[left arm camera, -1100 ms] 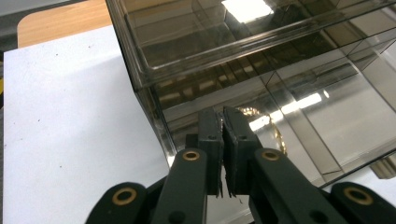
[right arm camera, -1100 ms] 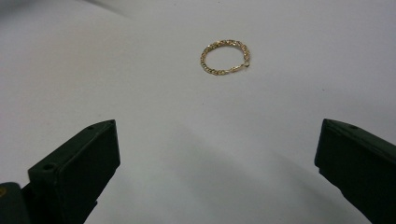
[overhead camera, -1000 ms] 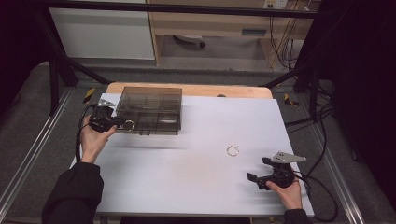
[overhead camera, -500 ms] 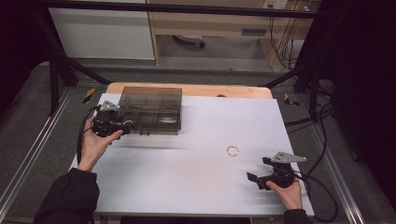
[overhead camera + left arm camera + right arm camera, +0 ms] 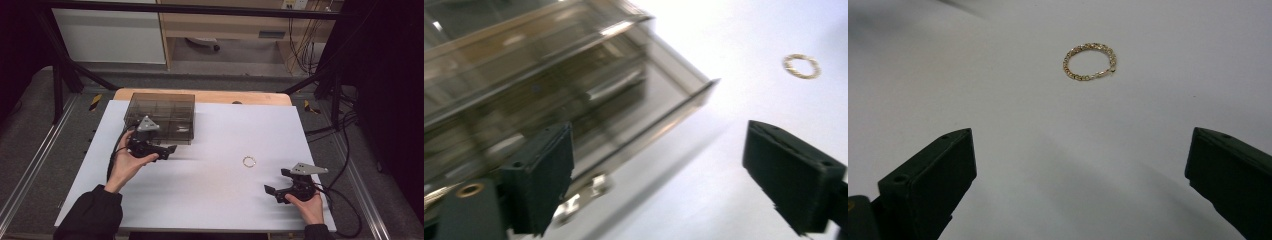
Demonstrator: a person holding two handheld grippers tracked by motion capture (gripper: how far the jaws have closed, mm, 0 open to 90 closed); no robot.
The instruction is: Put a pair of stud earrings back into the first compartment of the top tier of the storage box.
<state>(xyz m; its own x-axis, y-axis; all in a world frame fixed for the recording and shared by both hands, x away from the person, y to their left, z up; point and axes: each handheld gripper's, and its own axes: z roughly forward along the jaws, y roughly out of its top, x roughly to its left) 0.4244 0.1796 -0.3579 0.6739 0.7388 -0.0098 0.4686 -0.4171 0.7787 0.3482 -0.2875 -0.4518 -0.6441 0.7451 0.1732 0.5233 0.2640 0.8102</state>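
A smoked clear plastic box with compartments stands at the back left of the white table sheet. My left gripper hovers just in front of the box, pointing right. Its jaws have just been opening and stand open, with nothing between them. In the left gripper view a lower layer of the box juts out past the upper part. A gold chain bracelet lies in a ring right of centre. My right gripper rests open near the front right, with the bracelet a short way ahead of it.
The wooden table edge shows behind the sheet. Metal frame rails run along both sides, and cables trail off at the right. Cabinets stand beyond the table.
My left gripper has moved right along the front of the box, from its left corner, and its jaws have opened. The right gripper and the bracelet have stayed put.
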